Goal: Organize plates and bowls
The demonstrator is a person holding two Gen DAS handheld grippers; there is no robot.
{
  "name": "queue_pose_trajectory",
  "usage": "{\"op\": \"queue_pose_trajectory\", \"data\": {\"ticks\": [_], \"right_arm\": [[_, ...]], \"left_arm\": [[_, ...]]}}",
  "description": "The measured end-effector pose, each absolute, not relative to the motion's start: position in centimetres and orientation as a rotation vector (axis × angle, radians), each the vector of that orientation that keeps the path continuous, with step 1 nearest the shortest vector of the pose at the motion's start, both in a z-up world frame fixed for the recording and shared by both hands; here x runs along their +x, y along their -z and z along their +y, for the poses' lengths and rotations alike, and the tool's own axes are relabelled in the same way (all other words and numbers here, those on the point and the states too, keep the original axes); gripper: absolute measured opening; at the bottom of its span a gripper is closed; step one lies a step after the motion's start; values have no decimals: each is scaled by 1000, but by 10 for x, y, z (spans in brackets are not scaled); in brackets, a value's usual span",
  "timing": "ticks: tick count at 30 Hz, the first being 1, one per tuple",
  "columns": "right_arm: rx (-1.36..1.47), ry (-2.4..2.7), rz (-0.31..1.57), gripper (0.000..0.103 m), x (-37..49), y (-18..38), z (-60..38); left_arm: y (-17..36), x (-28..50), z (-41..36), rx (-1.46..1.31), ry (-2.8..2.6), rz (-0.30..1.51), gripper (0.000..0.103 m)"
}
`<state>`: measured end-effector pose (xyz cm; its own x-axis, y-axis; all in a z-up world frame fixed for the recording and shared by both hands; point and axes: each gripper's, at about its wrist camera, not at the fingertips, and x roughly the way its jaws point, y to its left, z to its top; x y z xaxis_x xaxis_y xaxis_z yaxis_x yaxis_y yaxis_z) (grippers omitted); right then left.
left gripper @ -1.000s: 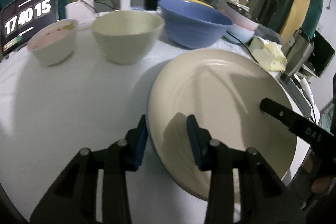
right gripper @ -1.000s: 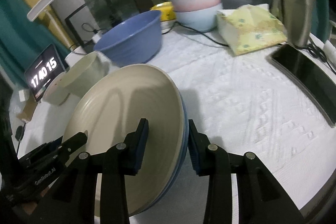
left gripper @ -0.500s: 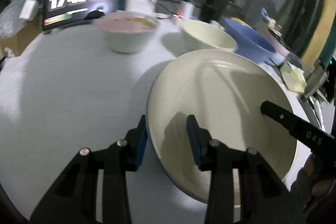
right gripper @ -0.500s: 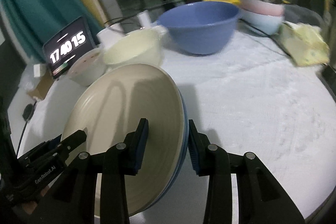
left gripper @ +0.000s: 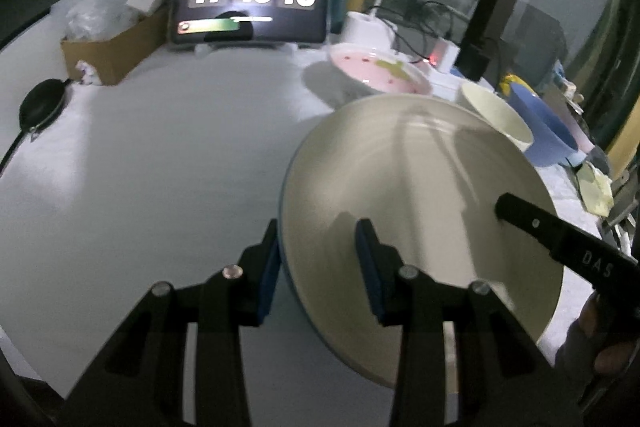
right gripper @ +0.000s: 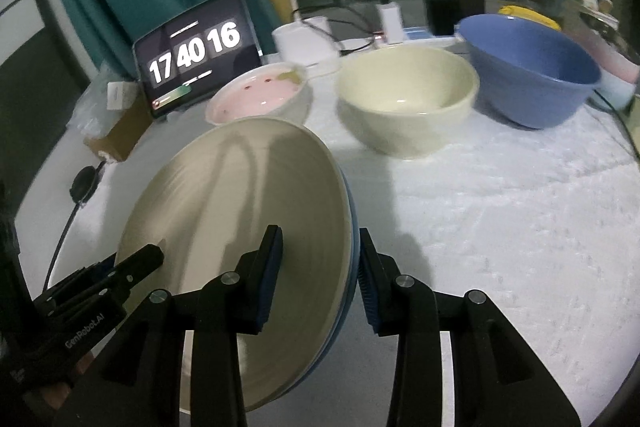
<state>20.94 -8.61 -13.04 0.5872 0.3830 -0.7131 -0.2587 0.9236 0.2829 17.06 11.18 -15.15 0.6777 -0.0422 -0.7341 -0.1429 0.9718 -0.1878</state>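
Right now I am gripping the cream plate (left gripper: pixel 420 195) from both sides: my left gripper (left gripper: pixel 318 267) is pinching its left rim, my right gripper (right gripper: pixel 320 275) is clamping the opposite edge, tilted over the white table (right gripper: pixel 500 227), near three bowls (right gripper: pixel 408 99).

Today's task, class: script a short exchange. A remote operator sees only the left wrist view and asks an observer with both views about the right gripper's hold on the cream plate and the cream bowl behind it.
Operator: I see only one finger of the right gripper over the cream plate. Where is the other?
Observer: Under the rim. The gripper straddles the plate's edge, one pad on top, one beneath a blue underside.
Operator: The cream bowl is half hidden. Anything inside?
Observer: It looks empty; its bottom shows bare.
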Motion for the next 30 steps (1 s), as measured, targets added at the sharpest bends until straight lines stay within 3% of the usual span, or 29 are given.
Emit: {"op": "queue_pose_trajectory", "data": {"ticks": [30], "right_arm": [[124, -355, 924, 42, 221, 161, -72]], "left_arm": [[168, 178, 115, -206, -100, 848, 39]]}}
